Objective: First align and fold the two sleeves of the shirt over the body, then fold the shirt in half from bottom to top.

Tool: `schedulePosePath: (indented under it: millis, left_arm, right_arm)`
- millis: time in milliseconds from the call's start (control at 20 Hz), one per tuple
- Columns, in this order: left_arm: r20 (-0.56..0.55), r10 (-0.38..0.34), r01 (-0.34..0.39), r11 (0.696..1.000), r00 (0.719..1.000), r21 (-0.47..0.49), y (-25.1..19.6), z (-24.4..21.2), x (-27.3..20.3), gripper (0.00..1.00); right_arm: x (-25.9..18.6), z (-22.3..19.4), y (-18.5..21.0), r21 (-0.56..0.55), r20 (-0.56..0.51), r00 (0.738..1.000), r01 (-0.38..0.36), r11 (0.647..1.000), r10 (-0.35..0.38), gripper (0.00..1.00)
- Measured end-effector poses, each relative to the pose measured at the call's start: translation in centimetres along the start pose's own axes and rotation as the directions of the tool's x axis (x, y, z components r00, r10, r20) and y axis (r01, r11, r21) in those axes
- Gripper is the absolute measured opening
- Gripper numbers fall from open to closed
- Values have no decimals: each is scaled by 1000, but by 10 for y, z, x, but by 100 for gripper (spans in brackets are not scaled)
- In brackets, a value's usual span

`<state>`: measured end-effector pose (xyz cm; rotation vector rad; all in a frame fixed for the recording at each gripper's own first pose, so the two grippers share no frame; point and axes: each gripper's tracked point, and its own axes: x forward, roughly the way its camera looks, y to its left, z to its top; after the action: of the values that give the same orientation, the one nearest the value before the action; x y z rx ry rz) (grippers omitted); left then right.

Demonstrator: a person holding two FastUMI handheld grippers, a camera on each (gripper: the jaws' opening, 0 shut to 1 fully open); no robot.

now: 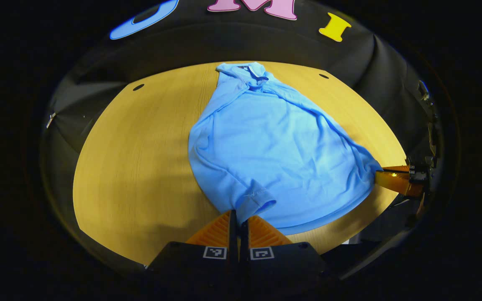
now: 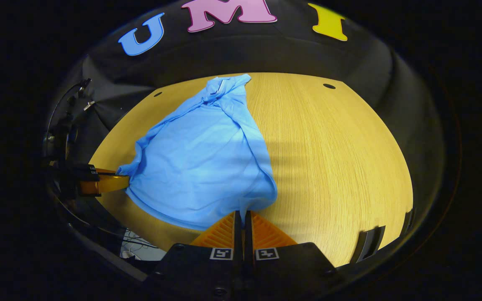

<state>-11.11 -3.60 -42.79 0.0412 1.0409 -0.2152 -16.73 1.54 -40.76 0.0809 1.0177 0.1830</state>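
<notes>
The light blue shirt (image 1: 274,146) lay on the round wooden table (image 1: 132,167), with its collar (image 1: 247,71) at the far side, close to the black cloth wall (image 1: 266,42). The body of the shirt spread out wide toward the near edge. It was wrinkled, and its sides were pulled in toward the collar, so it looked a bit like a bell.

In the left gripper view, the left tool (image 1: 238,219) was at the near edge of the shirt. Its two fingers were pressed together on a sleeve cuff (image 1: 257,200), and the cloth bunched up right at the tips. Far off at the right in this view, the other tool touched the shirt's right corner.

In the right gripper view, the right tool (image 2: 243,219) was also pinched tight on the shirt, at its near right corner. The cloth rose a little in a fold there. At the left in this view, the left tool touched the shirt's other side.

The table had small dark holes (image 1: 138,87) near its far edge.
</notes>
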Motion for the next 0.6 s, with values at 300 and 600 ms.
schedulePosePath:
  millis: [300, 600]
  left_arm:
    - [91, 3, -1, 1000, 996, -28, 4, 58, -13, 6]
    - [200, 28, -13, 997, 979, -76, 24, 134, -15, 6]
  right_arm:
    - [-2, 53, 3, 7, 77, 997, -6, 1000, 6, 5]
    - [13, 131, -3, 35, 190, 982, -1, 999, -6, 5]
